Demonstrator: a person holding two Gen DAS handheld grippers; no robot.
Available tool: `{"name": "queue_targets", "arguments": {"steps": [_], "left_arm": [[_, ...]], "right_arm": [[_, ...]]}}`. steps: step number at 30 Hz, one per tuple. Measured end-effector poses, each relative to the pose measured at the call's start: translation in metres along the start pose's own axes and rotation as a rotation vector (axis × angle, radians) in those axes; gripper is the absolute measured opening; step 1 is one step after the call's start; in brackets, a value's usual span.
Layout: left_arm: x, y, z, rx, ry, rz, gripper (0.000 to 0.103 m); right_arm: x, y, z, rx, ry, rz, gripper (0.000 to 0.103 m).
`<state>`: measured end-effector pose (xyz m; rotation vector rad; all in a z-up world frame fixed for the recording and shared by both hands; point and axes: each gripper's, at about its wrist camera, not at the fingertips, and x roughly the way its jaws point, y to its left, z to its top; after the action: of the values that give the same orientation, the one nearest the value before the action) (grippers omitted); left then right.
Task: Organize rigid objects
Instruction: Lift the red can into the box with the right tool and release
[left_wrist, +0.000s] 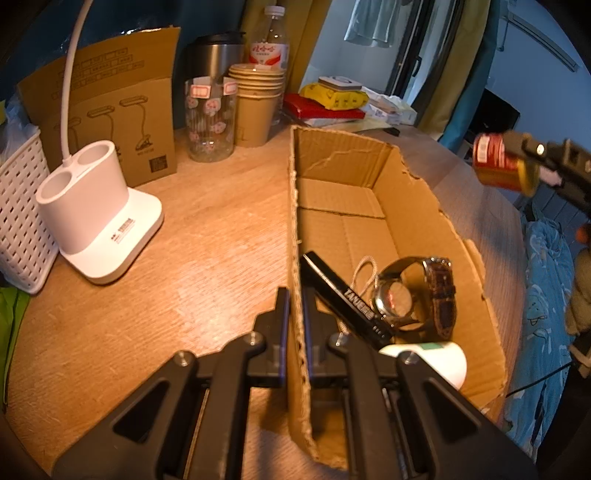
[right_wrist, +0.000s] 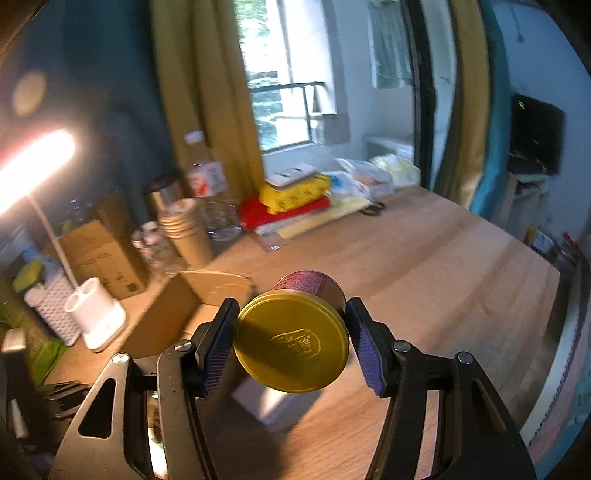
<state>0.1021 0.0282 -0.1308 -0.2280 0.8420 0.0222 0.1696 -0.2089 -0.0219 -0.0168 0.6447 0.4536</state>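
We log the L gripper (left_wrist: 295, 306), black w/ blue pads, fingers (left_wrist: 282, 317) clamped together on the near left wall of the torn, open brown cardboard box (left_wrist: 417, 206), one finger outside, one inside. The box sits on the light wooden bench (left_wrist: 207, 229). In the box, near end: black slim bar w/ white lettering (left_wrist: 347, 299), leaning against the left wall; steel wristwatch w/ dark brown leather strap (left_wrist: 413, 291) just beside it; thin white cord loop (left_wrist: 364, 271) behind the bar; white cylinder w/ green mark (left_wrist: 439, 356) at the near corner. R gripper (right_wrist: 291, 332): fingers (right_wrist: 221, 339) held apart around a red-labelled tin can w/ gold lid (right_wrist: 291, 339), pads on both its sides; the can is tilted, lid toward the camera, up in the air over the bench & to the right of the box, clear of both. Also on the bench, left of the box: white lamp base w/ two round holes (left_wrist: 96, 210), white lattice plastic basket (left_wrist: 18, 206), printed brown carton (left_wrist: 118, 107), patterned glass jar (left_wrist: 210, 118), stack of tan paper cups (left_wrist: 256, 103), steel mug (left_wrist: 214, 55), clear water bottle (left_wrist: 271, 40).
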Motion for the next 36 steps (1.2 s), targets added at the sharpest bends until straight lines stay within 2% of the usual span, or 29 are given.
{"name": "queue_targets", "arguments": {"steps": [10,17,27,36], "left_arm": [[0.0,0.001,0.0,-0.004,0.0,-0.003,0.006],[-0.001,0.002,0.0,-0.007,-0.001,-0.008,0.006],[0.0,0.005,0.0,-0.015,-0.003,-0.017,0.006],[-0.001,0.006,0.0,-0.014,-0.007,-0.018,0.006]], "right_arm": [[0.012,0.052,-0.002,-0.081,0.03,0.105,0.062],[0.045,0.075,-0.017,-0.127,0.124,0.146,0.062],[0.085,0.085,-0.038,-0.178,0.239,0.116,0.062],[0.095,0.097,-0.042,-0.243,0.281,0.081,0.062]]}}
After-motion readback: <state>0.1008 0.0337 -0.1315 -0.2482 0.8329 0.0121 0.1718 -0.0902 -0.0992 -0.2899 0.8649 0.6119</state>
